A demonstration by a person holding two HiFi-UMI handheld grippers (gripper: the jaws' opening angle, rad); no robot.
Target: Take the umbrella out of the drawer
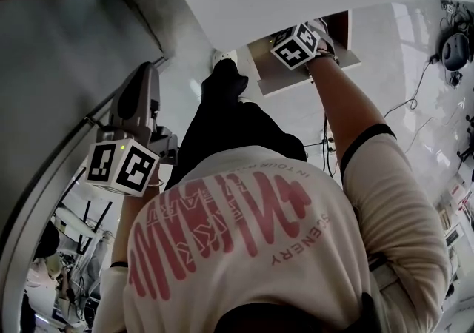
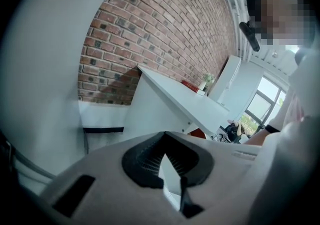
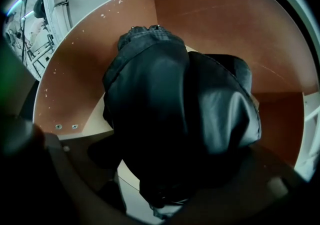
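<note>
Right tongs (image 3: 162,194) appear clamped on the near end of the black umbrella (image 3: 175,109). Its length runs toward upper frame, over the open drawer (image 3: 225,29). Left tongs (image 2: 163,158) are closed, empty and well apart.

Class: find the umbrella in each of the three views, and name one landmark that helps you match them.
Head view: not made out; the marker cube covers the open drawer, top centre.
Left gripper view: not in it; only a brick wall and a white desk.
Right gripper view: the umbrella, black, fills the centre over the drawer's brown floor.
Landmark: the drawer, shared by the head and right gripper views.
</note>
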